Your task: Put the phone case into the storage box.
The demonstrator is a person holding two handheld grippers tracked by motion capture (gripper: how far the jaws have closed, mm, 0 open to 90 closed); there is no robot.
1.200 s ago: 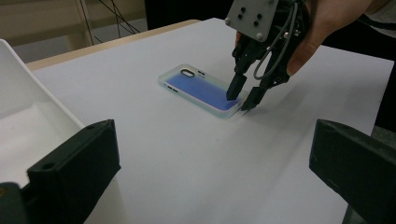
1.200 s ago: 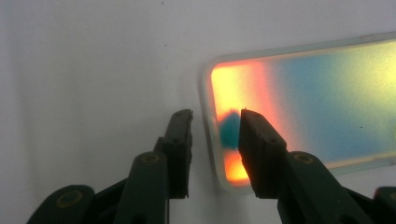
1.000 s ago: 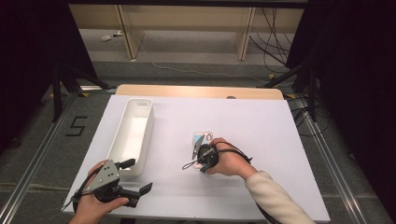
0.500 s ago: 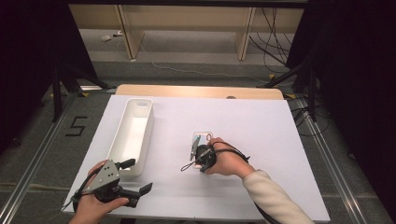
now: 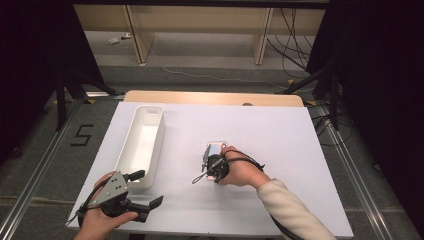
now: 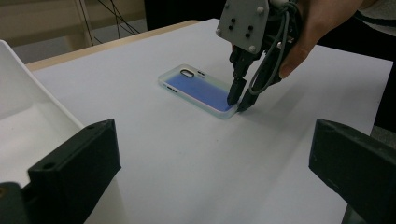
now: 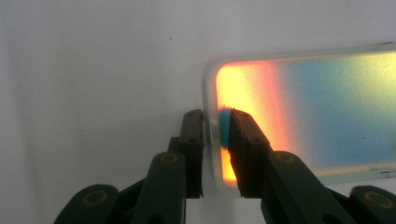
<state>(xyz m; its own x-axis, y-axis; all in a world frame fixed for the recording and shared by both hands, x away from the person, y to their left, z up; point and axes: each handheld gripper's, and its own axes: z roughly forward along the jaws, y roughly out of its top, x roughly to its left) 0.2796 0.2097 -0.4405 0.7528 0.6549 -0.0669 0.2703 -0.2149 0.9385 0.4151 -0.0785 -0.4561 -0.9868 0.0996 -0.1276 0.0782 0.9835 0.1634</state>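
White plastic, the long empty bin lies at the left of the table, and my left gripper hangs near its close end, jaws wide apart with nothing between them. Right of it, mid-table, the clear blue-tinted phone case lies flat. My right gripper has just been closing its jaws astride the case's short-end rim, about pinching it. Lifting and any placing remain, I judge.

On the bench, the bin lies left of centre, the phone case at centre. The right gripper straddles the case's lower edge; the left gripper sits lower left.
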